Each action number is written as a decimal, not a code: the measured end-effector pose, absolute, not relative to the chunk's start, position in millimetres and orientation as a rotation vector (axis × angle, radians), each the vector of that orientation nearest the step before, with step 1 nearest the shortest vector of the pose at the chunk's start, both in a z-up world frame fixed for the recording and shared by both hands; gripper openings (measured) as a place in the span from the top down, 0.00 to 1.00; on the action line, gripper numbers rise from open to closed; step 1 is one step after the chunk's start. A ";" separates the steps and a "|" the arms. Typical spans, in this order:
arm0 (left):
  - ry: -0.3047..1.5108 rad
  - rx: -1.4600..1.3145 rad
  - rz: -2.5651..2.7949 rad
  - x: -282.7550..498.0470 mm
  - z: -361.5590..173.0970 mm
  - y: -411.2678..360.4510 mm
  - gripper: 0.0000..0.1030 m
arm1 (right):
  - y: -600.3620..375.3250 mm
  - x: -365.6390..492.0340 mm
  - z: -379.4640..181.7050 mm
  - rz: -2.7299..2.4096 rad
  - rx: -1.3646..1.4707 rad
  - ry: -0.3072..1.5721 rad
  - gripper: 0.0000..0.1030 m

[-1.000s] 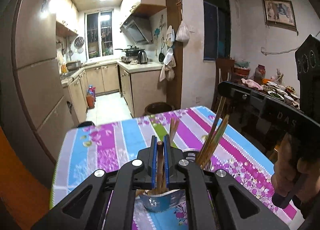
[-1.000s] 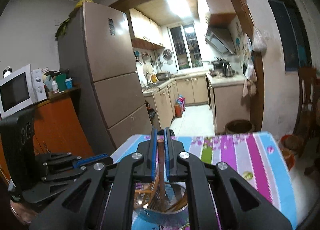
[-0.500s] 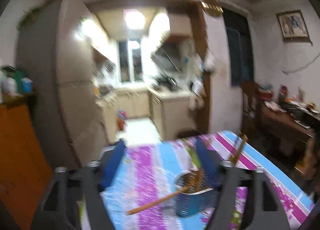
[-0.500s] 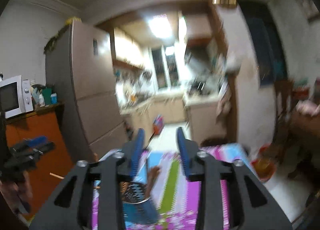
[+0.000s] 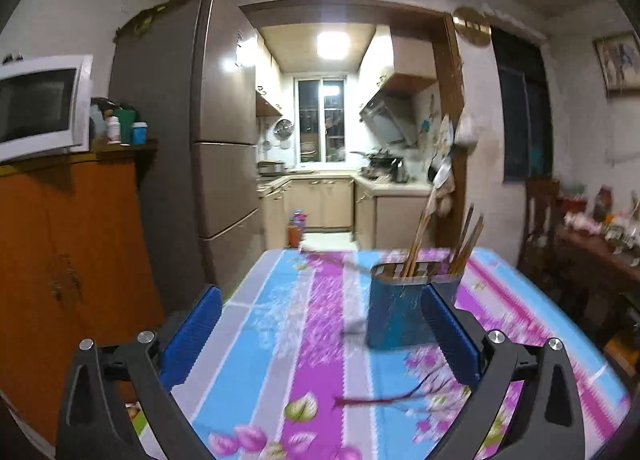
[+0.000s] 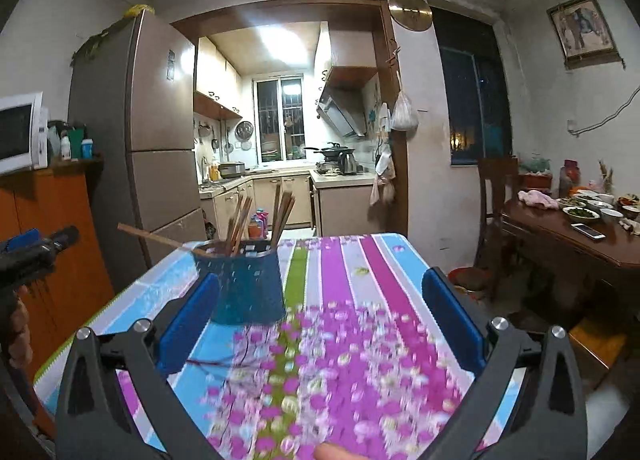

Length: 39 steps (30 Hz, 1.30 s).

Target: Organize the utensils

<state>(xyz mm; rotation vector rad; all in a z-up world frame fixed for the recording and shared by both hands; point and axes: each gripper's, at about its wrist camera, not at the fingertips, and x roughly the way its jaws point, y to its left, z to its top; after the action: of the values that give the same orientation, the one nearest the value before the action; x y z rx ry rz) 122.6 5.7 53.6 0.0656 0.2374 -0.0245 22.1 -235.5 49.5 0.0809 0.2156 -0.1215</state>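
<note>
Blue-padded left gripper [image 5: 320, 334] and right gripper [image 6: 320, 320]: jaws opening wide, nothing between. Beyond, on striped tablecloth [image 6: 360, 272]: blue holder [image 6: 244, 284] upright, chopsticks [image 6: 280, 216] inside, one [image 6: 156, 238] slanted over rim. Judged mostly done; straightening slanted one possibly left.

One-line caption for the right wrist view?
Right gripper opening, nothing between its jaws, above striped floral tablecloth; blue utensil holder with chopsticks stands ahead-left.
</note>
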 end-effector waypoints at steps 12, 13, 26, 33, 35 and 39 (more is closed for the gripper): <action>0.318 0.153 -0.030 95.7 18.1 -23.9 0.04 | -215.1 -10.0 55.8 -0.164 0.018 0.154 0.05; 0.318 0.152 -0.031 94.2 17.6 -24.7 0.04 | -214.8 -11.0 55.3 -0.164 0.022 0.156 0.05; 0.286 0.170 -0.026 86.1 14.8 -32.7 0.04 | -215.7 -17.9 55.1 -0.170 0.024 0.162 0.05; 0.286 0.158 -0.032 84.3 12.8 -30.8 0.04 | -219.7 -20.0 57.7 -0.181 0.035 0.156 0.05; 0.282 0.183 -0.021 83.2 11.5 -33.7 0.04 | -220.5 -19.9 57.9 -0.185 0.039 0.153 0.05; 0.263 0.216 -0.036 78.2 10.7 -39.5 0.04 | -222.1 -17.4 56.3 -0.186 0.042 0.163 0.05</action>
<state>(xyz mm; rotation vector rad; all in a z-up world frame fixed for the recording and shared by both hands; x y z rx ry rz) 78.2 -39.5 10.7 0.2158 0.2626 -0.0360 -17.4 -222.1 56.3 0.0422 0.1626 -0.1862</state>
